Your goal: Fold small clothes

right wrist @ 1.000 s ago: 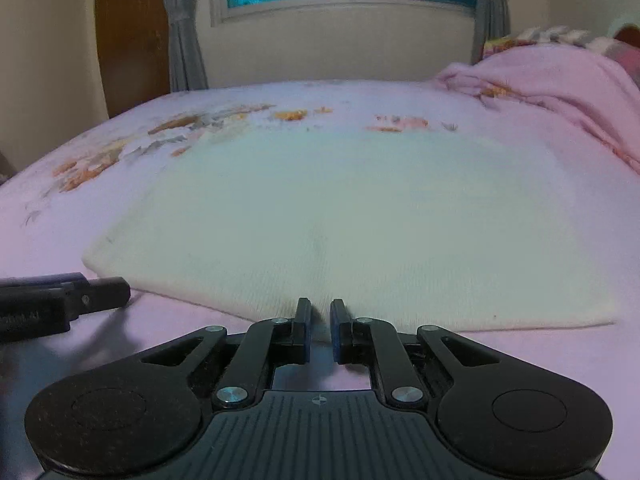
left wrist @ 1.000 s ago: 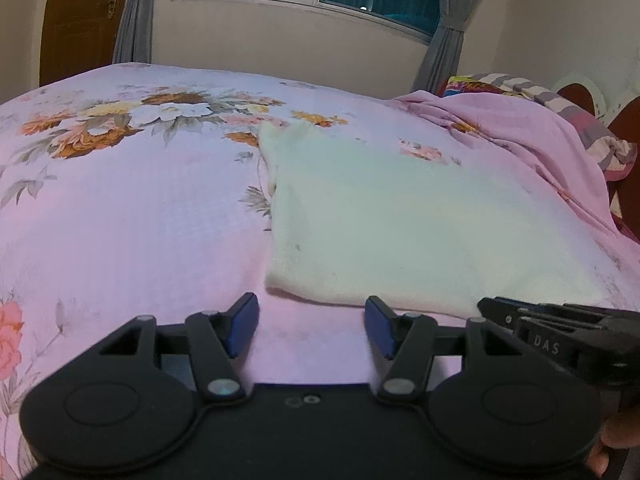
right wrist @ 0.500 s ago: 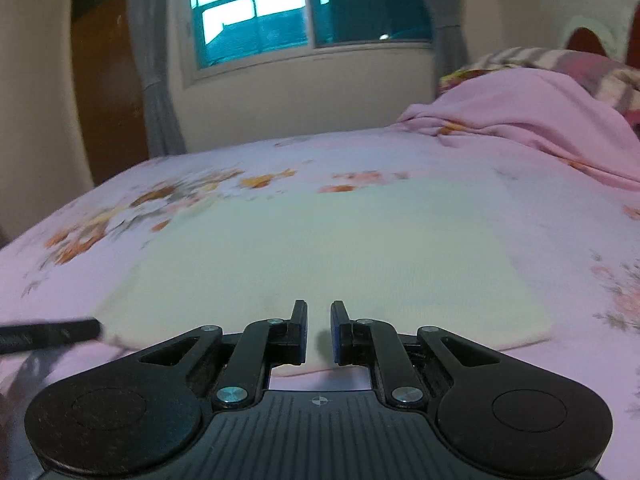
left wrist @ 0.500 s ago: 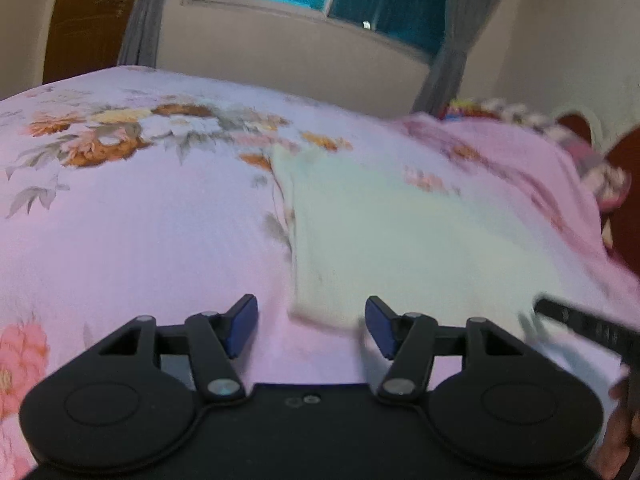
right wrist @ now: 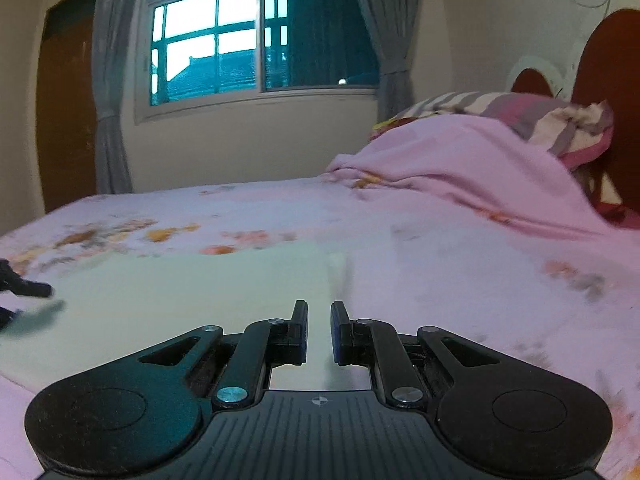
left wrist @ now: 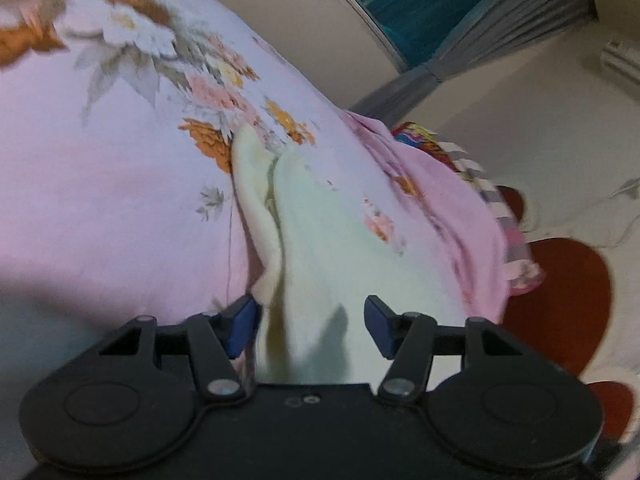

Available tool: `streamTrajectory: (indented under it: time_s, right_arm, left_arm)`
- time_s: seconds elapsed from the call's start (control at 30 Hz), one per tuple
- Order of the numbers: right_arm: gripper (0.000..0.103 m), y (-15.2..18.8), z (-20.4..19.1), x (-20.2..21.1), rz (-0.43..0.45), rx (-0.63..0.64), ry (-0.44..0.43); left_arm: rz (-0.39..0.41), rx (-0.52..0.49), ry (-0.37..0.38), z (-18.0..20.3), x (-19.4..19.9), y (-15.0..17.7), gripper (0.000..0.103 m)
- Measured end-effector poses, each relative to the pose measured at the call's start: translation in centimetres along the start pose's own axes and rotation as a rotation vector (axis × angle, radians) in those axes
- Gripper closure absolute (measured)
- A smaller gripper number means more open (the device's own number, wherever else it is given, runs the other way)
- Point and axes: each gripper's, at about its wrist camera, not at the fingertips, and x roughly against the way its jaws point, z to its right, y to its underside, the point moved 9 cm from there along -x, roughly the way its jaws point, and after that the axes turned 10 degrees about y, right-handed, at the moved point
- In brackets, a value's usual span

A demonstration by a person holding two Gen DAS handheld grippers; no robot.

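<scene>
- Left gripper (left wrist: 310,326): its view is rolling strongly, so the bed is slanting from 10 o'clock down to 4 o'clock across the picture. The blue-padded fingers (left wrist: 240,326) are standing well apart, with nothing pinched between the pads. The cream fabric is passing between them, and its raised edge is lying just beside the left pad; contact there cannot be told.
- Cream cloth (left wrist: 320,248): in the left wrist view it is lying on the bed and running from the gripper toward 11 o'clock. Its left edge is lifting into a rolled ridge. The picture is blurring here, so finer folds cannot be read.
- Right gripper (right wrist: 319,330): it is sitting nearly level and pointing slightly downward at the bed. Its fingers (right wrist: 300,328) are standing almost together, with only a narrow slit between them. No fabric is showing inside that slit, and the cloth's near edge is hiding behind the gripper body.
- Cream cloth (right wrist: 192,300) in the right wrist view: it is spreading flat from 12 o'clock around to 9 o'clock of the fingers. Its right edge is ending just above the fingertips.
- Dark tip at 9 o'clock in the right wrist view, the other gripper's finger (right wrist: 30,289): it is hovering over the cloth's left part.
- Floral bedsheet (right wrist: 460,280): it is carrying the cloth.
- Pink blanket (right wrist: 460,160): it is heaping at 1 o'clock, with a striped pillow (right wrist: 552,116) behind it.
- Window (right wrist: 256,36): it is showing at 12 o'clock, with grey curtains either side.
</scene>
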Motion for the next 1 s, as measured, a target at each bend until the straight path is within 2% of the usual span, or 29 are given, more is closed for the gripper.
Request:
streamTrajectory:
  time_s: [0.1, 0.2, 0.23, 0.27, 0.37, 0.43, 0.5, 0.53, 0.6, 0.7, 0.87, 1.0]
  right_arm:
    - [0.093, 0.0, 2.3, -0.3, 0.008, -0.01, 0.018]
    - [0.093, 0.2, 4.6, 0.1, 0.027, -0.01, 0.043]
    - [0.092, 0.3, 5.2, 0.0, 0.027, -0.016, 0.047]
    - [0.093, 0.6, 5.7, 0.0, 0.025, -0.019, 0.053]
    - [0.092, 1.3, 7.6, -0.8, -0.018, -0.046, 0.105]
    - [0.092, 1.8, 9.4, -2.2, -0.056, -0.03, 0.176]
    - [0.092, 2.3, 11.9, -3.8, -0.102, 0.011, 0.311]
    - [0.092, 2.4, 13.0, -4.3, -0.121, 0.001, 0.323]
    - [0.092, 2.3, 14.8, -4.6, -0.126, -0.036, 0.325]
    - [0.092, 2.0, 16.5, -4.3, -0.094, -0.029, 0.331]
    - [0.092, 2.7, 18.5, -3.5, -0.08, -0.131, 0.281]
    - [0.091, 3.9, 21.1, -3.3, -0.102, -0.334, 0.234]
  left_arm:
    - [-0.05, 0.02, 0.057, -0.6, -1.1, -0.9, 0.046]
    - [-0.089, -0.006, 0.051, -1.0, -2.0, -1.4, 0.054]
    - [-0.096, -0.03, 0.029, -1.1, -2.3, -1.5, 0.066]
    - [-0.097, -0.043, -0.004, -1.3, -2.5, -1.4, 0.074]
    - [-0.084, -0.081, -0.028, -0.9, -2.5, -1.1, 0.083]
    - [-0.082, -0.136, -0.074, -0.3, -2.5, -1.0, 0.084]
    - [-0.082, -0.148, -0.109, 0.7, -2.7, -1.0, 0.086]
    - [-0.082, -0.152, -0.114, 1.3, -2.8, -1.3, 0.086]
    - [-0.087, -0.149, -0.102, 3.3, -3.1, -1.7, 0.086]
    - [-0.104, -0.163, -0.029, 7.4, -4.1, -2.1, 0.086]
    - [-0.191, -0.264, -0.056, 14.5, -10.0, 0.0, 0.086]
    - [-0.264, -0.36, -0.121, 19.1, -16.4, 3.7, 0.086]
